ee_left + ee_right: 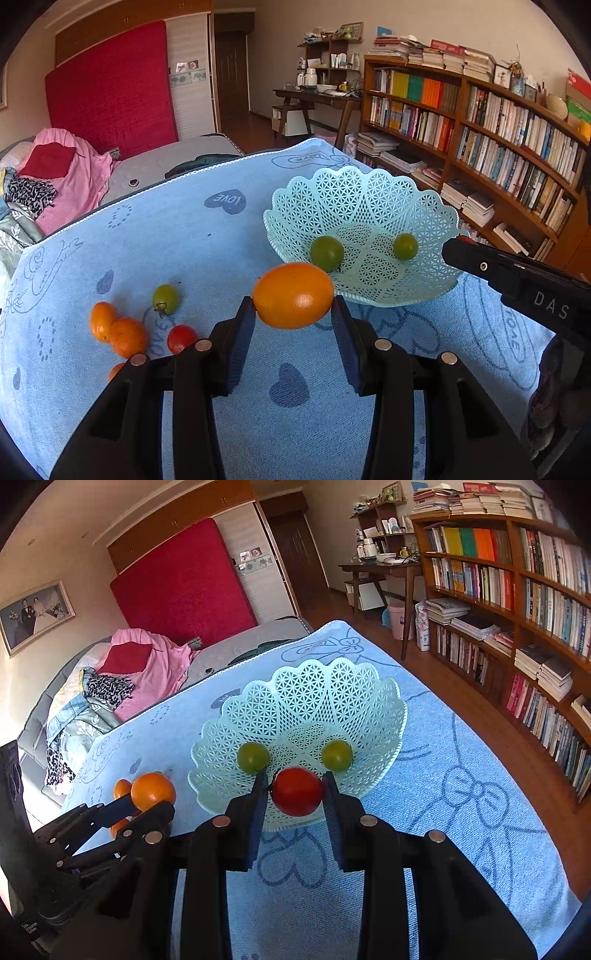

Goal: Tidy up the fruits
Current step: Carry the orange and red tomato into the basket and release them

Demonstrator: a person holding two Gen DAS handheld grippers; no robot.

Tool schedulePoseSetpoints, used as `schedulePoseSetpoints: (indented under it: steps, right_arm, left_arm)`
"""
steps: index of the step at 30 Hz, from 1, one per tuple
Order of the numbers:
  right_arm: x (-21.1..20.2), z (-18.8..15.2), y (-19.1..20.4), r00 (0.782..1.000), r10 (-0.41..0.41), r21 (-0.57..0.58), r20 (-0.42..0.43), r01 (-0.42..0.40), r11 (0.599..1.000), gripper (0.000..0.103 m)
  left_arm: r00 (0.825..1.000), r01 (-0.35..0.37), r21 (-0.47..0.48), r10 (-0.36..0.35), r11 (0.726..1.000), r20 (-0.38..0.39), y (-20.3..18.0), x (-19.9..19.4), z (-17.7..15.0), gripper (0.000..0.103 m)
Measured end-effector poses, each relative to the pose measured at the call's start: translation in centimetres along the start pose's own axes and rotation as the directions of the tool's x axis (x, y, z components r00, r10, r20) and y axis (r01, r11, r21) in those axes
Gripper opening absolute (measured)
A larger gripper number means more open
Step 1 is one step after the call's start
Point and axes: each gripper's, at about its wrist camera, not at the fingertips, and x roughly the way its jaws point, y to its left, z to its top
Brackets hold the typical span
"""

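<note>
My left gripper (pixel 293 308) is shut on an orange kumquat (pixel 293 295) and holds it above the blue cloth, just left of the pale green lattice basket (pixel 369 192). My right gripper (pixel 295 790) is shut on a red cherry tomato (pixel 297 791) over the basket's near rim (pixel 332 679). Two green tomatoes lie in the basket (pixel 327 253) (pixel 405 246). On the cloth to the left lie two kumquats (pixel 101 320) (pixel 128 336), a green tomato (pixel 166 298) and a red tomato (pixel 181 338). The left gripper with its kumquat (pixel 153 791) also shows in the right wrist view.
The table is covered by a blue towel (pixel 184 236) with heart prints. A bed with pink and red bedding (pixel 55 173) lies beyond the far edge. A wooden bookshelf (pixel 480 122) stands to the right and a desk (pixel 317 99) at the back.
</note>
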Motion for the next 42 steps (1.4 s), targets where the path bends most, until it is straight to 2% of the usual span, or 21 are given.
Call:
schedulePoseSetpoints:
  steps: [17,19,20,21,22,28,36,39,42]
  right_arm:
    - [2.1,2.0,-2.6,1.0,-0.028,0.016,0.0,0.028,0.999,0.031]
    - [2.4,2.1,-2.8,1.0,-0.029,0.024,-0.004,0.029,0.999,0.035]
    - [2.4,2.0,-2.9,1.0,-0.03,0.031,-0.003,0.03,0.999,0.039]
    - [2.3,2.0,-2.9,1.0,-0.029,0.038,0.003,0.029,0.999,0.045]
    - [2.3,2.0,-2.9,1.0,-0.023,0.042,0.011,0.023,0.999,0.048]
    - [1.9,2.0,-2.7,0.999,-0.038,0.04,0.024,0.037,0.999,0.049]
    - [1.2,1.6,-1.7,0.998,-0.046,0.023,0.033,0.045,0.999,0.05]
    - [0.9,1.5,-1.3,0.998,-0.052,0.016,0.04,0.052,0.999,0.056]
    - [0.6,1.3,-0.9,0.997,-0.058,0.008,0.043,0.058,0.998,0.057]
  left_arm:
    - [0.995,0.096,0.025,-0.097,0.995,0.018,-3.7,2.9,2.5,0.044]
    - [0.995,0.1,0.014,-0.101,0.995,0.014,-3.6,3.2,2.6,0.045]
    - [0.995,0.1,0.005,-0.1,0.995,0.015,-3.5,3.3,2.6,0.05]
    - [0.995,0.097,-0.004,-0.097,0.995,0.021,-3.3,3.2,2.6,0.06]
    - [0.995,0.091,-0.012,-0.09,0.996,0.03,-3.0,3.1,2.6,0.062]
    - [0.997,0.064,-0.061,-0.062,0.996,0.038,-1.3,2.5,2.7,0.062]
    - [0.999,0.006,-0.095,-0.001,0.995,0.045,0.4,1.4,2.7,0.071]
    - [0.999,-0.017,-0.096,0.022,0.995,0.05,0.7,0.9,2.7,0.074]
    - [0.997,-0.042,-0.085,0.047,0.995,0.06,0.8,0.5,2.7,0.074]
